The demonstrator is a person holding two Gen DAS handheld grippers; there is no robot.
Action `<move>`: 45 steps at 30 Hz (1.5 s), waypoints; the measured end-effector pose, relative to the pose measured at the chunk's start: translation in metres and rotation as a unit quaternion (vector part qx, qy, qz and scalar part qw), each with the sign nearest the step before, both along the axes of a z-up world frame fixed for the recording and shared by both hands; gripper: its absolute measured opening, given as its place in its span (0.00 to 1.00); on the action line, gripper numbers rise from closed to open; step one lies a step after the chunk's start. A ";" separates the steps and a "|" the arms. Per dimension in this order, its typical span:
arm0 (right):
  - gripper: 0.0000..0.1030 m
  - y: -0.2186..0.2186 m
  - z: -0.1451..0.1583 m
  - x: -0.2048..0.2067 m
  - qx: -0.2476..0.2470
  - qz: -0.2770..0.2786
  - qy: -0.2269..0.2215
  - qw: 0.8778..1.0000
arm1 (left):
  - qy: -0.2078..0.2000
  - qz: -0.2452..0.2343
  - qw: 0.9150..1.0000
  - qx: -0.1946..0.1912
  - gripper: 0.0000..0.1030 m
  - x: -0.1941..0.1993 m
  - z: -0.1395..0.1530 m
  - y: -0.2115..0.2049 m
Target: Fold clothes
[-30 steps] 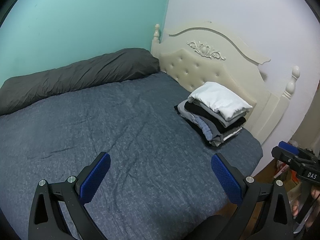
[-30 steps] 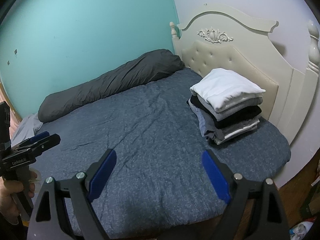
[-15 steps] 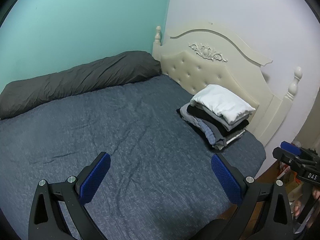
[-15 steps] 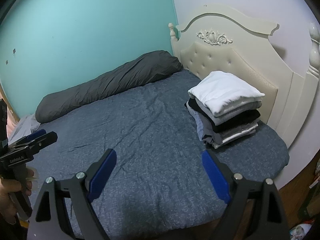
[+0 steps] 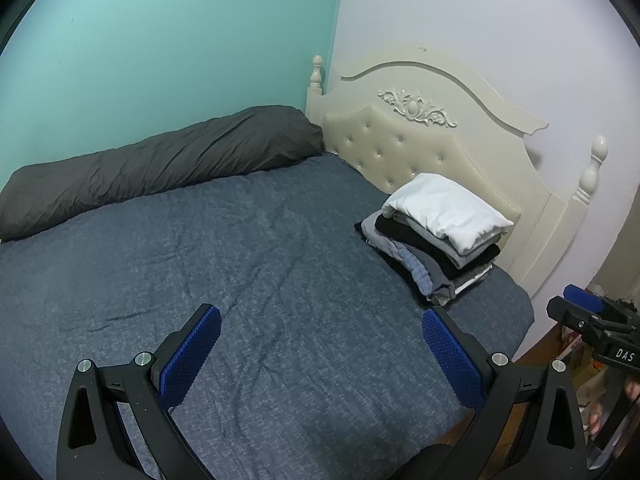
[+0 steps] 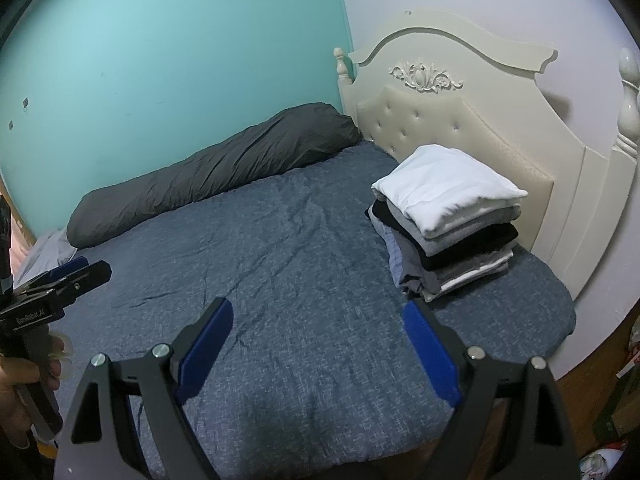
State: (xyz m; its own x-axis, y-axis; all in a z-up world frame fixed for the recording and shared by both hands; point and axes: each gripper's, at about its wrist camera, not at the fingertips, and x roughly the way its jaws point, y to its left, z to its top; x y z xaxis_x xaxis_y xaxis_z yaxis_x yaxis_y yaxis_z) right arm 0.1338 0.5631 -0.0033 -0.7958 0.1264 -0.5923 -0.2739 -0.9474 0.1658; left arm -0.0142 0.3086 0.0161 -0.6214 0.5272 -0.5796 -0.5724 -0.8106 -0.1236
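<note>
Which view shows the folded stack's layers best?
Right wrist: the stack of folded clothes sits nearer, its side edges facing the camera, layers distinct. Left wrist shows the same stack smaller, more end-on.

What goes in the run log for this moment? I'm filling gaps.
left tongs: open, empty | right tongs: open, empty | stack of folded clothes: white on top, by cream headboard | blue-grey bed cover: bare

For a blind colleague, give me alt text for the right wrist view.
Open right gripper hovers empty over a blue-grey bedspread; a neat stack of folded clothes, white on top, sits by the cream tufted headboard.
</note>
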 end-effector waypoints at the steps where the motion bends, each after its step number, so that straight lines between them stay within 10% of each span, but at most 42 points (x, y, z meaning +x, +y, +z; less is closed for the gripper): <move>1: 0.86 0.000 0.001 0.001 0.002 -0.001 0.002 1.000 | 0.003 -0.001 1.000 0.001 1.00 0.001 0.000 0.000; 45: 0.86 -0.009 0.004 0.018 0.025 -0.017 0.034 0.999 | 0.050 0.008 0.999 0.012 1.00 0.014 0.004 -0.005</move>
State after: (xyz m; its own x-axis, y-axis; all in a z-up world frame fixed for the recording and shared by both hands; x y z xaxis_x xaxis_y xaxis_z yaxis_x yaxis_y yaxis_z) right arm 0.1514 0.5545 0.0011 -0.8289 0.1823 -0.5289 -0.2956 -0.9454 0.1372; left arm -0.0004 0.3036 0.0198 -0.6841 0.5290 -0.5021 -0.5691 -0.8178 -0.0861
